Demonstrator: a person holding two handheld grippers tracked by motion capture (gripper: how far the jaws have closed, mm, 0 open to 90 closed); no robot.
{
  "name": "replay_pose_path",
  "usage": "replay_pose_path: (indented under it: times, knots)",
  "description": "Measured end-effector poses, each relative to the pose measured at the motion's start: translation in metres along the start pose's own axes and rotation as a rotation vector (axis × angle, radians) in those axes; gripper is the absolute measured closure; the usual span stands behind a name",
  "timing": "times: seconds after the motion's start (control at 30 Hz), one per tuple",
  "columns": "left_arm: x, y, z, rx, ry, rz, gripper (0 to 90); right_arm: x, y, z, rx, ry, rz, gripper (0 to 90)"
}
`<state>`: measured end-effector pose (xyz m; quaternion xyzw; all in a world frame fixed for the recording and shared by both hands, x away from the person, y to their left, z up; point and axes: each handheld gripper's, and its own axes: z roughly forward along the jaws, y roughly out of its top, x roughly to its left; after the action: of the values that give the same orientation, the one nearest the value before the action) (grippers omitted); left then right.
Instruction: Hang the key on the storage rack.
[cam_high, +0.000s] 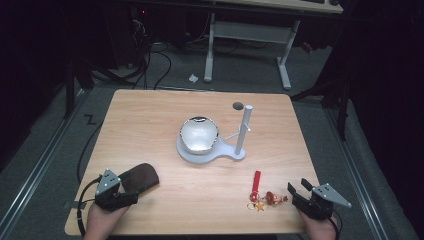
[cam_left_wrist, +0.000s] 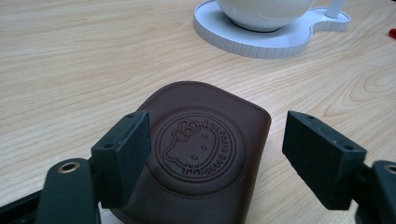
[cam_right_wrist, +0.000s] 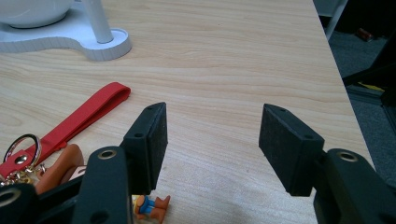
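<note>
A brown leather pouch (cam_high: 142, 177) with an embossed cat-face stamp (cam_left_wrist: 201, 154) lies flat near the table's front left. My left gripper (cam_high: 131, 198) (cam_left_wrist: 217, 137) stands open just behind it, the jaws wide apart above the pouch's near end and not pressing on it. At the front right lies a keychain: a red strap (cam_high: 257, 181) (cam_right_wrist: 84, 116), a metal ring (cam_right_wrist: 21, 149) and a small toy figure (cam_high: 274, 198) (cam_right_wrist: 60, 170). My right gripper (cam_high: 296, 192) (cam_right_wrist: 212, 128) stands open to the right of it, with bare wood between the pads.
A white stand (cam_high: 227, 153) (cam_left_wrist: 261, 42) in the table's middle bears a shiny bowl (cam_high: 199, 134) and an upright post (cam_high: 243, 127) (cam_right_wrist: 100, 23) with a side peg. A dark round hole (cam_high: 238, 105) lies behind it. The table's right edge (cam_right_wrist: 338, 79) is near my right gripper.
</note>
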<state>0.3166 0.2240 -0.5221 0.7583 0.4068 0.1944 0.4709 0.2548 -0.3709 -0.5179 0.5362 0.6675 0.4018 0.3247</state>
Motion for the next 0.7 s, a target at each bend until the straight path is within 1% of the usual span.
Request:
replay_pose_path:
  times: [0.17, 0.5, 0.57, 0.7]
  knots:
    - [0.0003, -0.0004, -0.0003, 0.0, 0.002, -0.003, 23.8, 0.0004, 0.0003, -0.0009, -0.006, 0.009, -0.004, 42.7]
    - [0.0016, -0.0018, -0.0051, -0.008, 0.007, -0.014, 23.8, 0.0058, 0.002, -0.0005, -0.012, 0.027, -0.017, 42.9]
    - [0.0015, -0.0018, -0.0051, -0.008, 0.007, -0.015, 23.8, 0.0063, 0.0018, 0.0005, -0.014, 0.03, -0.022, 44.2]
    - [0.0016, -0.0014, -0.0043, -0.01, 0.008, -0.015, 23.9, 0.0093, 0.0045, 0.001, -0.029, 0.016, -0.018, 45.6]
